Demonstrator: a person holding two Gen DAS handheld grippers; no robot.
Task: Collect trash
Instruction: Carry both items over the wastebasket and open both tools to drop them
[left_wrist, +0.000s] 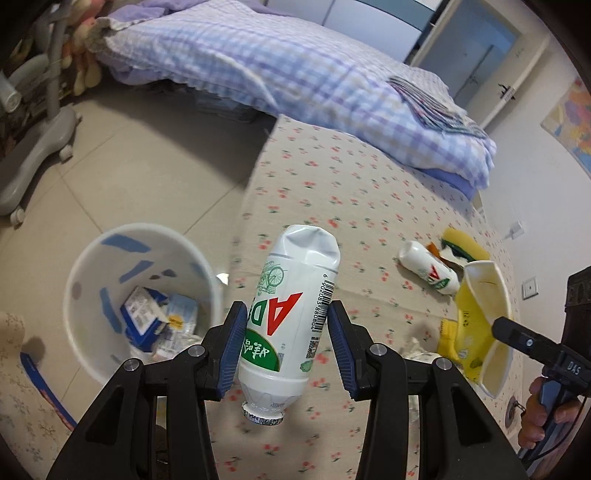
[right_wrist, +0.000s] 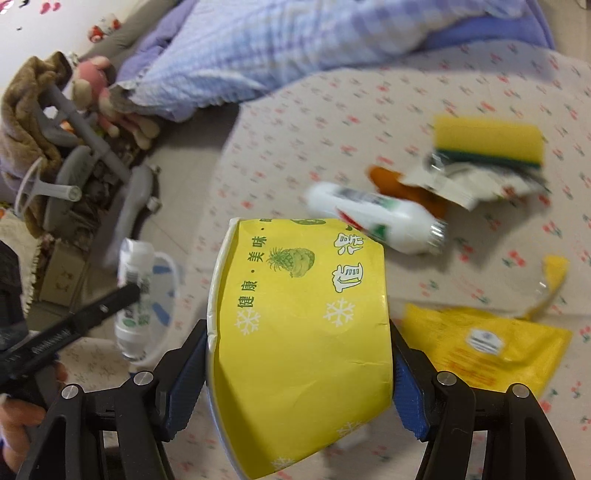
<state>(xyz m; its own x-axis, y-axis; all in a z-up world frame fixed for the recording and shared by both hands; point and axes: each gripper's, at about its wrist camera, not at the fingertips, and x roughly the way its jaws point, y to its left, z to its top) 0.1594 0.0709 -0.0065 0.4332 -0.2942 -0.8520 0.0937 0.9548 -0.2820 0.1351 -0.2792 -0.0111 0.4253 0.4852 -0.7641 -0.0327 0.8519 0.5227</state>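
Holding two pieces of trash, I am carrying both above the flowered bedspread (left_wrist: 332, 177). My left gripper (left_wrist: 286, 343) is clamping the white drink bottle (left_wrist: 291, 314) at mid-body, foil mouth toward me, crumpled base away. Judging by the dented base, it is empty, light and thin-walled; a waist grip over the label is suiting it, though hard squeezing would probably buckle it and the glossy sleeve may slip. My right gripper (right_wrist: 297, 373) is holding the yellow paper cup (right_wrist: 299, 332) across its wall, the jaws standing wide with pads against both sides. The creased paper looks soft and crushable, so I am judging a light hold near the stiffer rim as safest. The white bin (left_wrist: 85, 266) is standing on the floor beside the bed, partly filled with cartons.
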